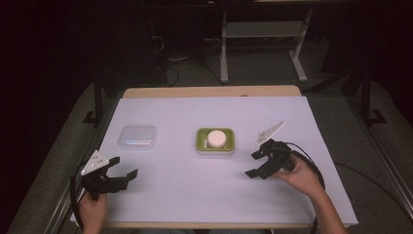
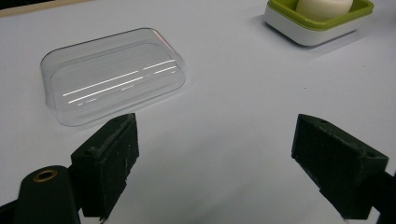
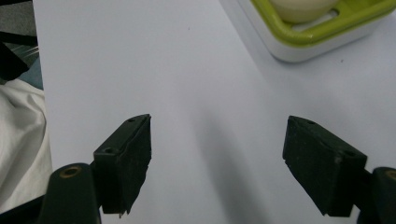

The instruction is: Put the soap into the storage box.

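Two hand-held grippers, left (image 1: 123, 166) and right (image 1: 255, 163), gape wide and empty over my white desk (image 1: 170, 190). Between them, farther back, sits the green soap dish (image 1: 215, 141) with its soap (image 1: 216, 139); the clear lid (image 1: 138, 137) lies near the left one.

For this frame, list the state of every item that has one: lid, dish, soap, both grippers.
Clear lid: off the dish, lying alone on the table, dome up, untouched.
Soap dish: uncovered, upright, holding the soap.
Soap: resting in the dish, untouched.
Left gripper: open, holding nothing, short of the lid.
Right gripper: open, holding nothing, beside the dish without touching it.
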